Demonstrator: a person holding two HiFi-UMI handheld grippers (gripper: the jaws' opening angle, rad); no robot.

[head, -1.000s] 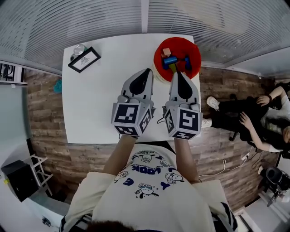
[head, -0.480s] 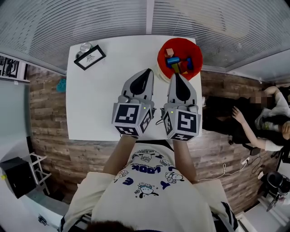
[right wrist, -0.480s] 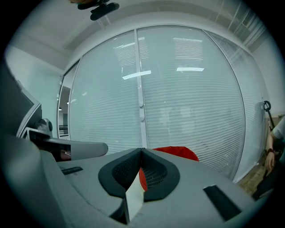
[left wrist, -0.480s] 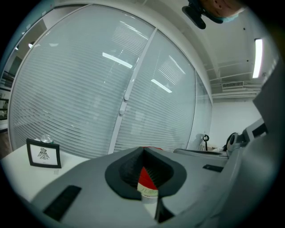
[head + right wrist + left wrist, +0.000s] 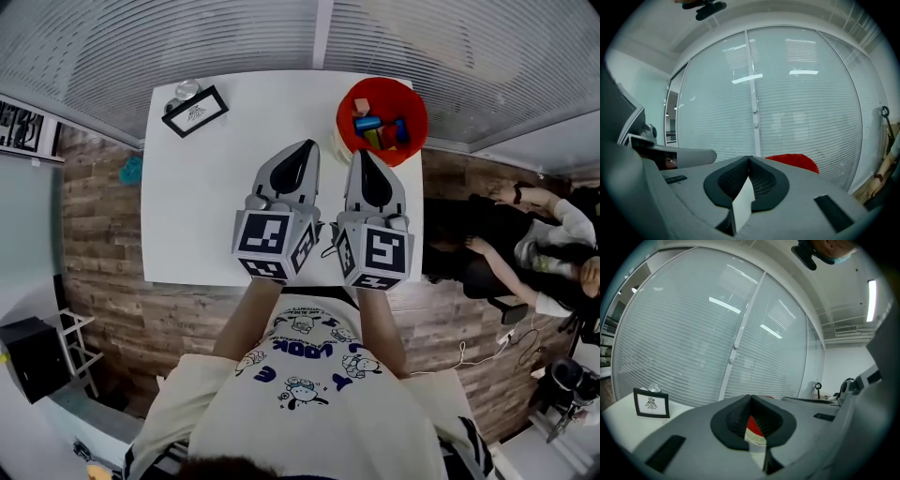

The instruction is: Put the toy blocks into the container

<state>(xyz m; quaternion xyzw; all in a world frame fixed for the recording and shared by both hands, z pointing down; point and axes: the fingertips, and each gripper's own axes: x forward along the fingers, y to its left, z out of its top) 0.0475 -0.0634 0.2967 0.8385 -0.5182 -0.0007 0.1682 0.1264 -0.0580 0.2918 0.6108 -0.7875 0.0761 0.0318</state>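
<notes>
Head view: blocks (image 5: 380, 129) sat inside red container (image 5: 348, 105); left gripper (image 5: 305, 146), right gripper (image 5: 362, 156) both closed, empty. Probably best drawn back level, clear of rim.

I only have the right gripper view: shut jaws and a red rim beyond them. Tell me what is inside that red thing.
Observer: In the head view the red container holds several toy blocks; a blue one and a green one show.
Operator: Say where it stands on the table.
Observer: At the far right corner of the white table, ahead of the right gripper.
Operator: Report the left gripper's jaws.
Observer: The left gripper view shows the left gripper with its jaws together and nothing between them.
</notes>
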